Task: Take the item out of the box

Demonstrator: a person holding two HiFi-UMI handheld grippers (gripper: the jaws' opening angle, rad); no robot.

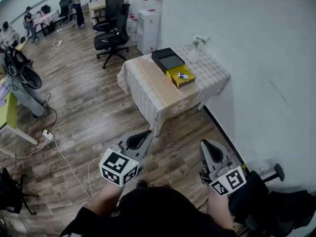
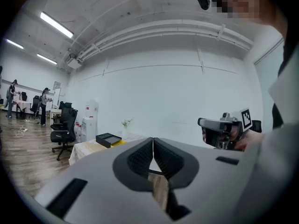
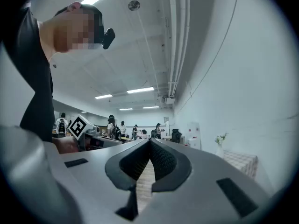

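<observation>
The person holds both claws low, close to the body. The left gripper has its jaws pressed together, with nothing between them. The right gripper is the same, shut tight and empty. Under them there is only the wooden floor.

Further off stands a table with a checked cloth. It is well apart from both claws. On it sits a yellow box, open at the top. A small white and blue item lies inside the box. What looks like a black lid lies just beside the box on its far side. A little vase of flowers stands near the back of the table. Past the table are a white water machine and a black chair. People are far back in the room.

The job looks like it has not started. The step now seems to be getting to the table. To do it well, the person should walk up close first. One claw should spread wide before it goes into the box. It should come down from above and pinch only the item, not the box wall. The other claw could hold the box so that it does not slide.
</observation>
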